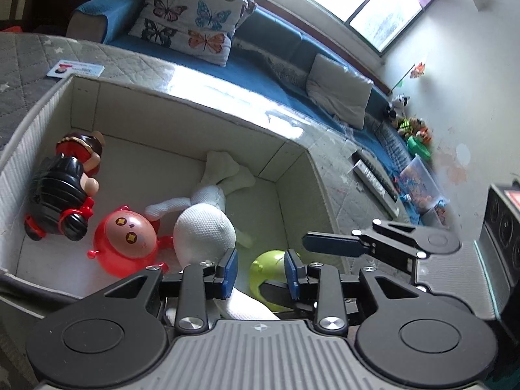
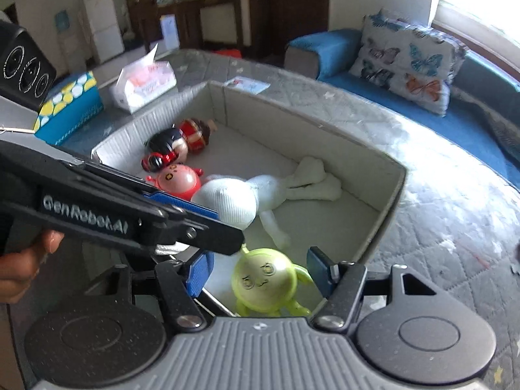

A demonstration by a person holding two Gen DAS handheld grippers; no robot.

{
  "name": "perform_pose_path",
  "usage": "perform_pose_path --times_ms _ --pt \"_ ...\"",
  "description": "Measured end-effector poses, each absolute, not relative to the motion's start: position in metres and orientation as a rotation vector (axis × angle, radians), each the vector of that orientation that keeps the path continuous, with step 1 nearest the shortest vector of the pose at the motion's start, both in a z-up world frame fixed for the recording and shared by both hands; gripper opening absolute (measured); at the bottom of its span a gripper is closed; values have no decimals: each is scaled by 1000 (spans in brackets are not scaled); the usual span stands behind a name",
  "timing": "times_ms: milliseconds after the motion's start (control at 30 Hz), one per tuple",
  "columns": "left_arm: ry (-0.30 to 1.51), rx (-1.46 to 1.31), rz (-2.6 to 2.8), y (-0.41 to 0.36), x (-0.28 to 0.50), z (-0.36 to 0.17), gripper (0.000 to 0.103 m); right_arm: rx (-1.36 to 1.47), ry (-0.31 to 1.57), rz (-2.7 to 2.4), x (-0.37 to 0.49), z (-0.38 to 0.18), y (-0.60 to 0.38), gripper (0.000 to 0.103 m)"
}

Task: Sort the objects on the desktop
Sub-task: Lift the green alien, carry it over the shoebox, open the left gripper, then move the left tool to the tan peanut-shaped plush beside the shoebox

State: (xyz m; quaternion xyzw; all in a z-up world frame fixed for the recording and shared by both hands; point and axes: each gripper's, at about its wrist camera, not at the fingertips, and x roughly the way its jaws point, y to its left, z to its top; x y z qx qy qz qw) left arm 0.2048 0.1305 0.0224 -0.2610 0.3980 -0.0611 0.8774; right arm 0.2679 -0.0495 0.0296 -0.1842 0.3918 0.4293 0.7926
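Note:
A grey fabric box [image 1: 294, 149] [image 2: 395, 175] holds several toys: a white plush doll [image 1: 204, 230] [image 2: 237, 201], a red round figure [image 1: 128, 243] [image 2: 178, 180], a black-haired figure [image 1: 60, 195] [image 2: 167, 146], a dark red figure [image 1: 83, 148] [image 2: 195, 130] and a lime-green round figure [image 1: 268, 268] [image 2: 265, 281]. My left gripper [image 1: 261, 274] is open above the box's near end, empty, over the white doll and green figure. My right gripper [image 2: 260, 274] is open, its fingers either side of the green figure, apart from it. The right gripper also shows in the left wrist view [image 1: 334, 243].
The box stands on a grey quilted surface [image 2: 438, 227]. A card [image 1: 76, 69] [image 2: 248, 85] lies beyond it. Tissue packs [image 2: 143, 84] and a blue-yellow box [image 2: 70, 107] stand at left. A blue sofa with butterfly pillows [image 1: 191, 22] runs behind. A black speaker [image 1: 503, 227] is at right.

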Motion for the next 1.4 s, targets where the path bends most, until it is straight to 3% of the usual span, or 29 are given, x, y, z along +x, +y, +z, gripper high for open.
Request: perform_pose_path --times_ms 500,967,1400 --pt "706 -543 -90 137 154 46 34 -254 670 854 205 48 -94 70" --pt "639 -556 -141 133 106 44 34 -189 709 808 171 13 -106 72" --pt "744 -546 -176 118 120 2 34 -178 752 805 171 -9 -101 67"
